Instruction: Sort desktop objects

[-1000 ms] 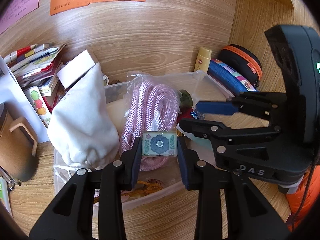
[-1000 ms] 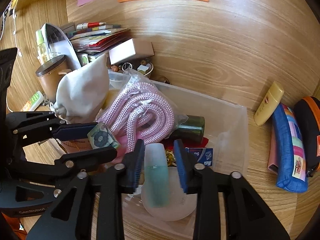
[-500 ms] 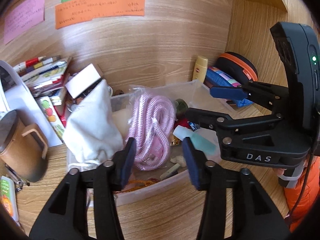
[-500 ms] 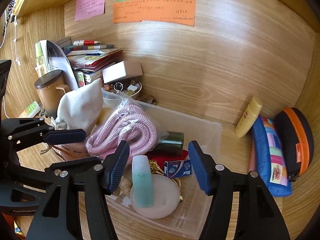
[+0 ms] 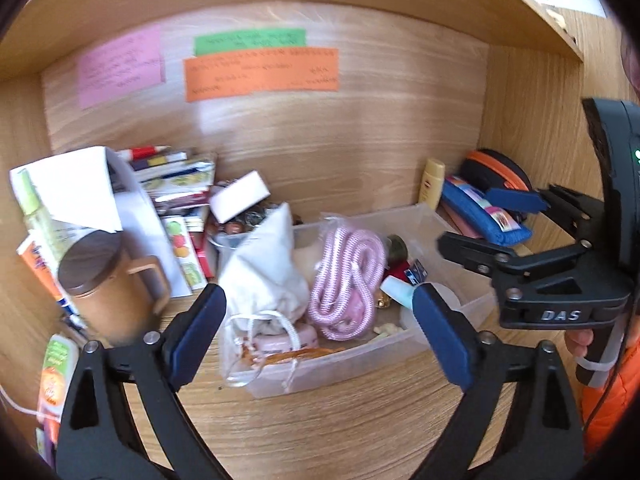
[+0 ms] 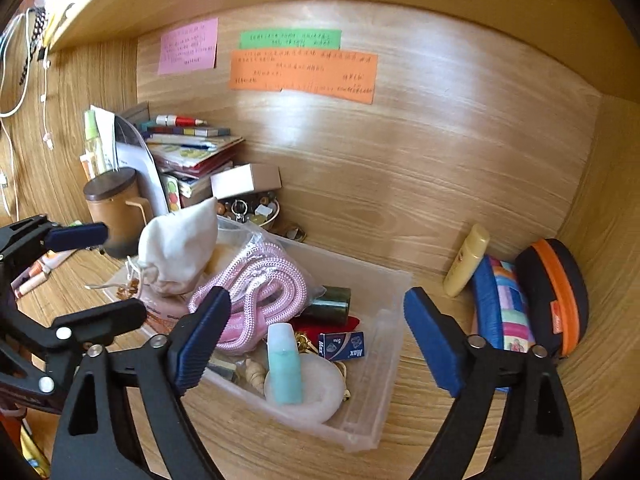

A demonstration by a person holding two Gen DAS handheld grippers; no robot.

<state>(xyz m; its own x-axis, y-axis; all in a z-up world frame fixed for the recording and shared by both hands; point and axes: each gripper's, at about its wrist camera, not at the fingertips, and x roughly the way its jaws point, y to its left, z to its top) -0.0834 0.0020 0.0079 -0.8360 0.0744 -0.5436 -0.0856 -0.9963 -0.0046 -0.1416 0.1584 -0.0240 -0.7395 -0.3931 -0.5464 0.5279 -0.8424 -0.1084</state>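
A clear plastic bin (image 5: 352,364) (image 6: 380,344) sits on the wooden desk. It holds a white drawstring pouch (image 5: 264,276) (image 6: 180,248), a pink rope in a bag (image 5: 348,276) (image 6: 256,288), a teal bottle (image 6: 284,364) (image 5: 398,292) lying on a round white disc (image 6: 316,396), a dark green jar (image 6: 332,300) and a small blue box (image 6: 342,346). My left gripper (image 5: 318,332) is open and empty, in front of the bin. My right gripper (image 6: 316,340) is open and empty above the bin's near right part.
A brown lidded mug (image 5: 112,284) (image 6: 114,204), a stack of books (image 6: 192,152) and a white box (image 6: 244,180) stand at the left. A yellow tube (image 6: 468,260), a blue pouch (image 6: 500,312) and an orange-zipped case (image 6: 556,296) lie at the right. Sticky notes (image 6: 304,72) hang on the back wall.
The left gripper let go of a small patterned tile and the right gripper let go of the teal bottle. Both opened wide and pulled back from the bin.
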